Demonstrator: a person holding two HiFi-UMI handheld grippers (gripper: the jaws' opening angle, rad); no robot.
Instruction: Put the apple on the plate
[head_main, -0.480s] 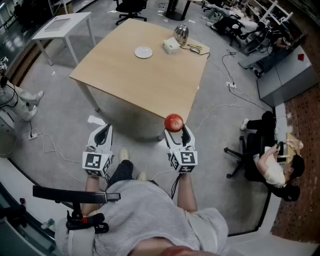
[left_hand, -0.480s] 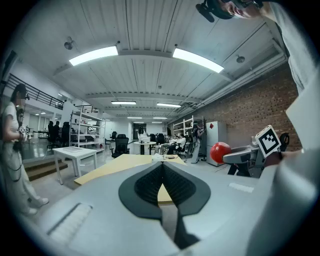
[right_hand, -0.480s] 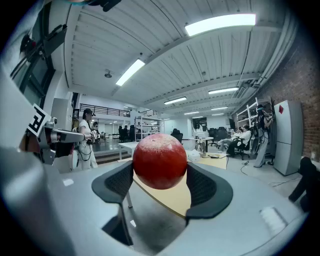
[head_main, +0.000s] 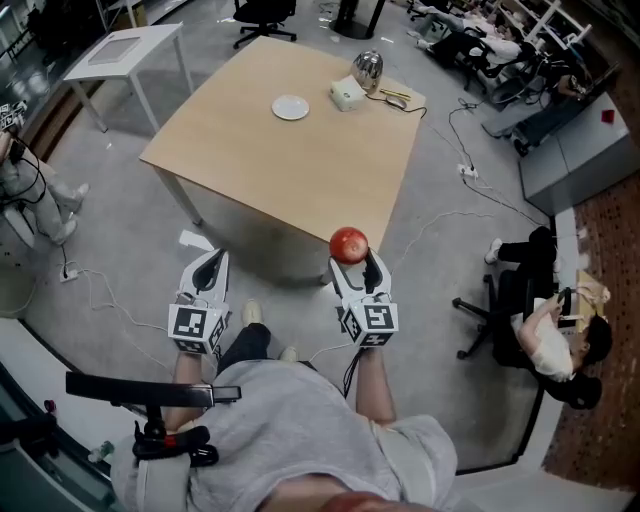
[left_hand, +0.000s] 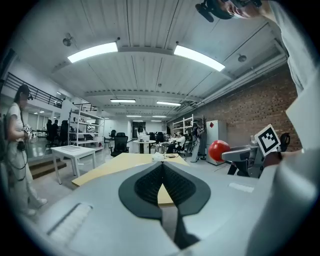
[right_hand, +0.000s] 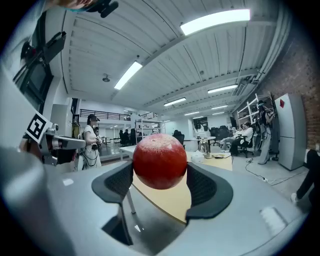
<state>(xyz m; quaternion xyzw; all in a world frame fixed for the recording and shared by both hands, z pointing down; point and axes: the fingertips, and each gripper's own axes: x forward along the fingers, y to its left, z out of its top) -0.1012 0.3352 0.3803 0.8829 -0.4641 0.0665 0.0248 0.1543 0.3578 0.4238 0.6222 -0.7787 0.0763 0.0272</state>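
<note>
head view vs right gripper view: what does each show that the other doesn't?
Head view only: the small round white plate at the far side of the light wooden table, and the person's grey shirt. Right gripper view only: the ceiling strip lights, and the black pads pressing both sides of the round red apple. Both: apple, table, and the right gripper shut on the apple.

The red, round apple (head_main: 348, 244) is clamped between the right tongs (head_main: 350, 258), near the tabletop's (head_main: 300, 180) near corner. The small white plate (head_main: 290, 107) is laid flat on the far side.
</note>
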